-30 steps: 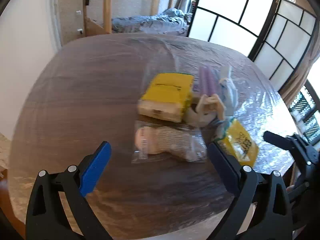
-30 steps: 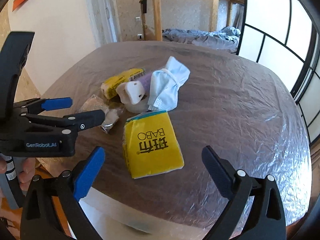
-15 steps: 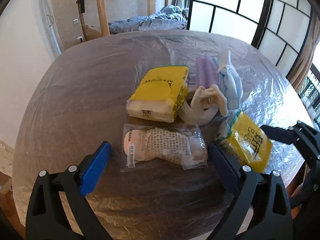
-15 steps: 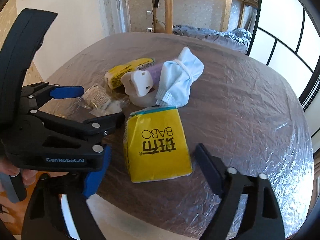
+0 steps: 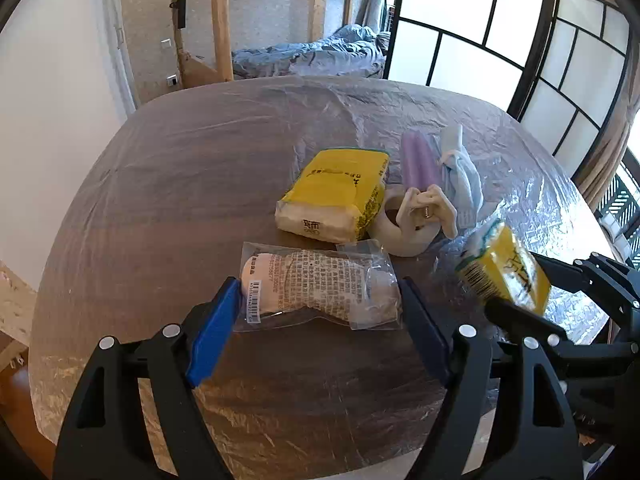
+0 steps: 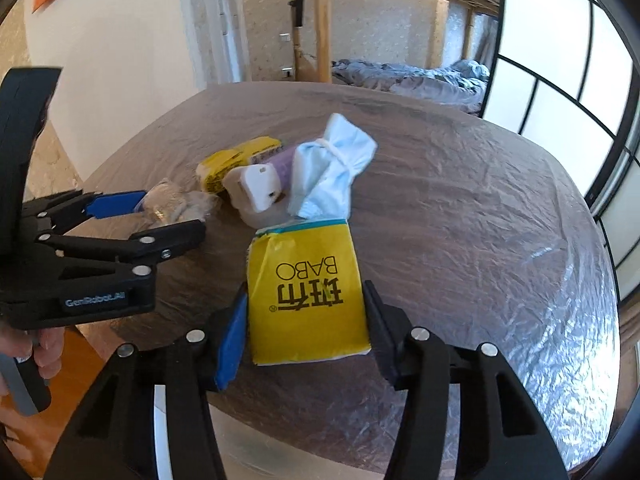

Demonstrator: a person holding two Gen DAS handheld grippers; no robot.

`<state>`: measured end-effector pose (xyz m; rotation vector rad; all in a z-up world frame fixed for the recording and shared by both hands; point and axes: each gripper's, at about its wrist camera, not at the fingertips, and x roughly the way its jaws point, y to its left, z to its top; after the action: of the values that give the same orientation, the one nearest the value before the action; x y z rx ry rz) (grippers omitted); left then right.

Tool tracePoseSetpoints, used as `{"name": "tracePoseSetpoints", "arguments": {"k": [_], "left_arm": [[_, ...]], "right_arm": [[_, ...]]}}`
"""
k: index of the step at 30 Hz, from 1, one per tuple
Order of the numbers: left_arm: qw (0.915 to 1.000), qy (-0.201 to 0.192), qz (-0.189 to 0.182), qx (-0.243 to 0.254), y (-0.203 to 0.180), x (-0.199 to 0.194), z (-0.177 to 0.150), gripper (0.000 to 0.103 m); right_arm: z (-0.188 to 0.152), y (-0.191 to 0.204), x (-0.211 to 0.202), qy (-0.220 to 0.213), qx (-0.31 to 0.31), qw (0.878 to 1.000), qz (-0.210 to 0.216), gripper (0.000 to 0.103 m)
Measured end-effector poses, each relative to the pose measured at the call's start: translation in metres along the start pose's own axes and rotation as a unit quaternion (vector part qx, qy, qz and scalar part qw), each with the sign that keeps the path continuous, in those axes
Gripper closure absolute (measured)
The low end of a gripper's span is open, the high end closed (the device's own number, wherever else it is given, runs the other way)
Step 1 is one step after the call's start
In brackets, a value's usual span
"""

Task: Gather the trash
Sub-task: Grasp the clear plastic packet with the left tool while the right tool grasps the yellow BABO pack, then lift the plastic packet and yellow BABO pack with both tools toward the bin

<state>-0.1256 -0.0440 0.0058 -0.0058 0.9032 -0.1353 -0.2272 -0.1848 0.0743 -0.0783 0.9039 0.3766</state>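
Note:
A clear plastic packet [image 5: 316, 288] with a beige item inside lies on the plastic-covered table [image 5: 180, 184]. My left gripper [image 5: 319, 284] straddles it. Its jaws are closing and its pads stand at the packet's two ends without squeezing it. My right gripper [image 6: 304, 300] is closing on a yellow tissue pack [image 6: 308, 288], pads against both long sides. In the left wrist view that tissue pack [image 5: 504, 272] is tilted up off the table. Behind lie a second yellow pack [image 5: 336, 196], a white tape roll [image 5: 404, 236], a purple tube [image 5: 418, 160] and a blue face mask [image 6: 332, 168].
A cream clip [image 6: 256, 188] rests on the tape roll. A hand [image 6: 44, 356] holds the left gripper's handle at the table's near left edge. A bed with grey bedding [image 5: 312, 56] and a wooden post [image 5: 222, 20] stand beyond the table; framed screens [image 5: 520, 40] are on the right.
Both pairs of jaws have narrowed. The left now brackets the clear packet. The right has closed onto the yellow tissue pack, which has tipped up from the table.

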Motion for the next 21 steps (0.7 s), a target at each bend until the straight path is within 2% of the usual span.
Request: {"name": "tracePoseSetpoints", "arguments": {"k": [21], "left_arm": [[0.9998, -0.003, -0.014, -0.016, -0.008, -0.015, -0.012, 0.023]], "right_arm": [[-0.002, -0.011, -0.016, -0.004, 0.052, 0.999, 0.012, 0.050]]}}
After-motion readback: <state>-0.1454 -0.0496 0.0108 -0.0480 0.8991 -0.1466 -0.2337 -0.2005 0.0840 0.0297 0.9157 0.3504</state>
